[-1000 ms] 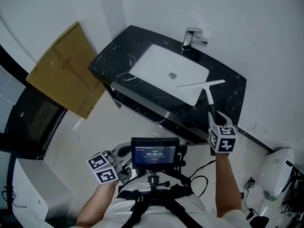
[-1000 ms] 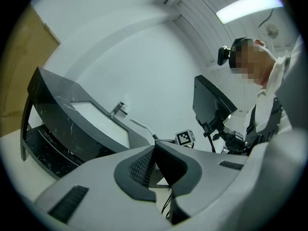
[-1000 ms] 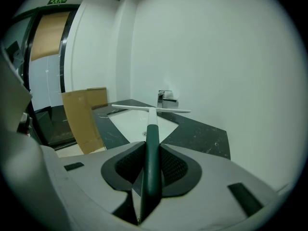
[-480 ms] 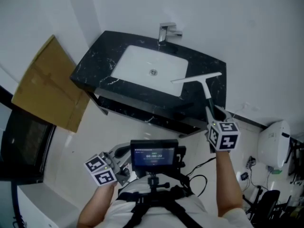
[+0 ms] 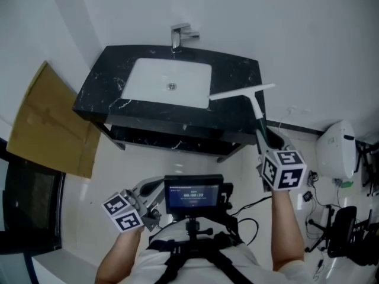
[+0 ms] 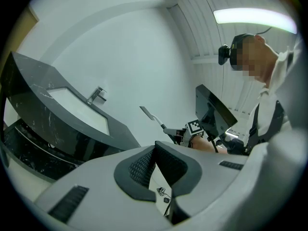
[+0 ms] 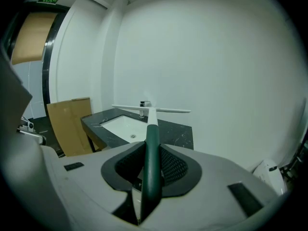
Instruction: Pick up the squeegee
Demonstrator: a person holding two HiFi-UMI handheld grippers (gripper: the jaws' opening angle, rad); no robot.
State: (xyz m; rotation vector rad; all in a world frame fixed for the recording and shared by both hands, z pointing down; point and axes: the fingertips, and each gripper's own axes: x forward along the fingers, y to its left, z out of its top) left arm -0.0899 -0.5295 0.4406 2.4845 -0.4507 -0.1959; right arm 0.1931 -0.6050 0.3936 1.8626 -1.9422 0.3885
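Note:
The squeegee (image 5: 249, 96) has a white blade and a dark green handle. My right gripper (image 5: 267, 142) is shut on the handle and holds the squeegee in the air, with the blade over the right end of the black counter (image 5: 237, 70). In the right gripper view the handle (image 7: 152, 148) runs straight between the pads, and the blade (image 7: 163, 110) lies crosswise ahead. My left gripper (image 5: 153, 210) hangs low by the person's waist, shut and holding nothing. In the left gripper view its pads (image 6: 166, 160) meet, and the squeegee (image 6: 150, 114) shows beyond them.
A white basin (image 5: 157, 78) with a chrome faucet (image 5: 177, 35) is set in the counter. Flat cardboard (image 5: 47, 123) leans at the left. A white container (image 5: 334, 149) and cables lie on the floor at the right. A small screen (image 5: 192, 195) sits on the chest rig.
The right gripper has risen and drawn back to the right with the squeegee, so the blade has left the basin's edge. The left gripper barely shifted. The head view has swung.

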